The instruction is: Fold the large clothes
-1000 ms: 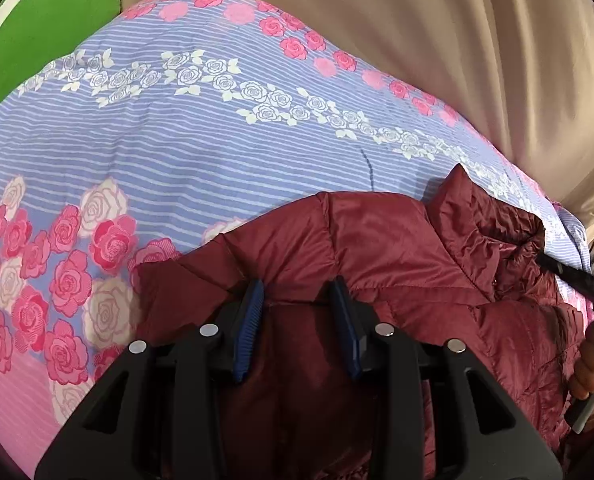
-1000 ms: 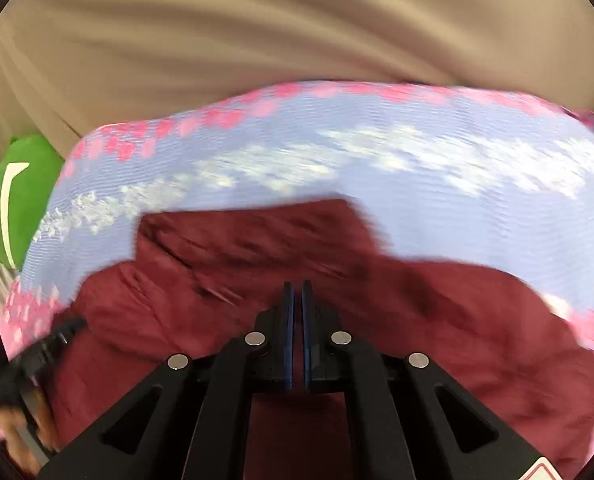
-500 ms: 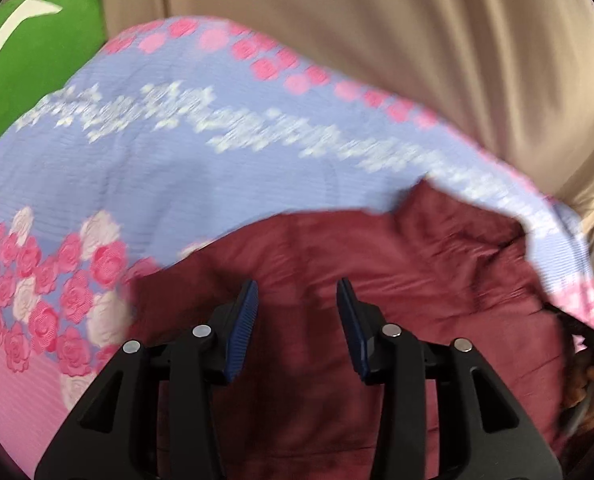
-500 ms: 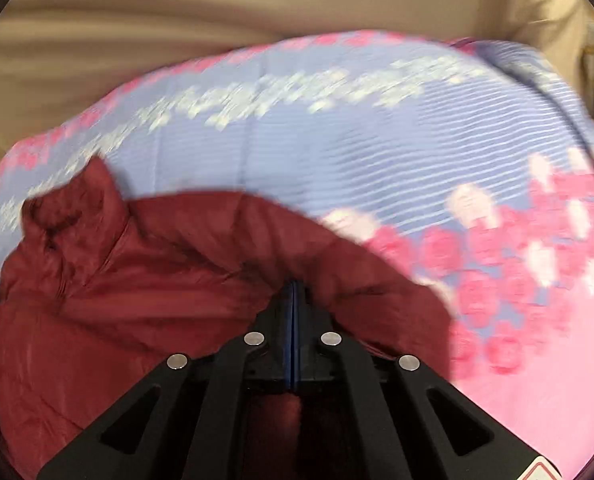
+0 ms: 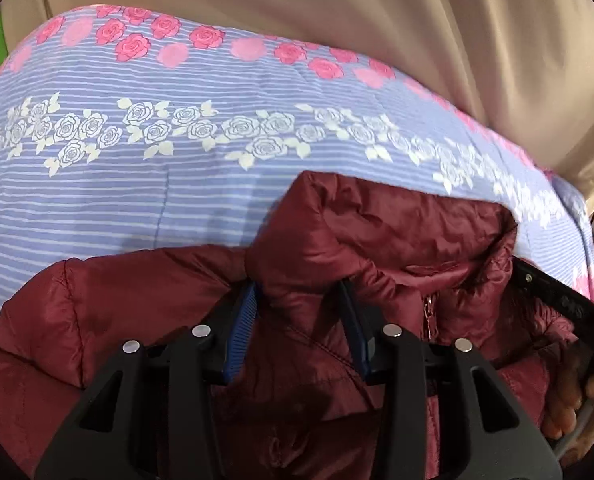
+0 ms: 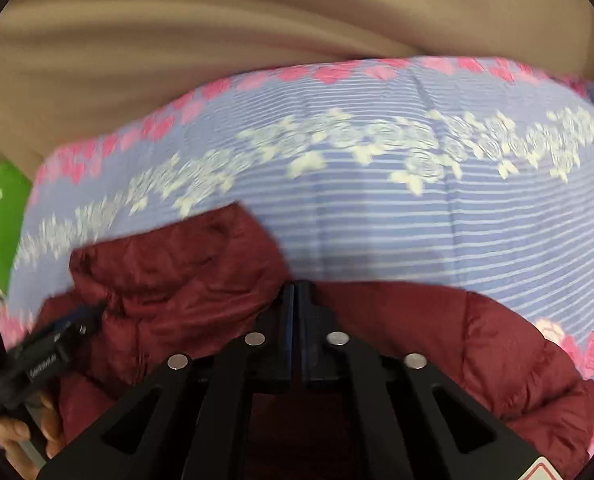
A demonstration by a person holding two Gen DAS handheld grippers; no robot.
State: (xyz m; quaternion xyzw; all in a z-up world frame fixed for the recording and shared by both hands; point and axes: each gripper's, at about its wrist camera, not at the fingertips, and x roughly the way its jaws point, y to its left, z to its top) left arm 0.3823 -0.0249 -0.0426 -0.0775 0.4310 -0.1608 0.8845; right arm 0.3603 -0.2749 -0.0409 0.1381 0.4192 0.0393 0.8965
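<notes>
A maroon puffer jacket (image 5: 377, 248) lies on a floral bedspread, its collar standing up and its zip showing. It also shows in the right wrist view (image 6: 185, 280). My left gripper (image 5: 301, 300) is open, its blue pads on either side of a fold of jacket at the collar's left base. My right gripper (image 6: 296, 296) has its jaws pressed together at the jacket's shoulder edge; I cannot tell whether fabric is pinched. The right gripper also shows at the left view's right edge (image 5: 565, 304). The left gripper shows at the lower left of the right wrist view (image 6: 49, 348).
The bedspread (image 5: 177, 184) is blue-striped with white and pink roses and also shows in the right wrist view (image 6: 417, 224). A beige curtain (image 5: 337, 12) hangs behind the bed. A green cushion (image 6: 1, 216) sits at the far left.
My left gripper has moved right, from the jacket's body to the collar base. My right gripper has swung back left along the jacket edge, staying shut.
</notes>
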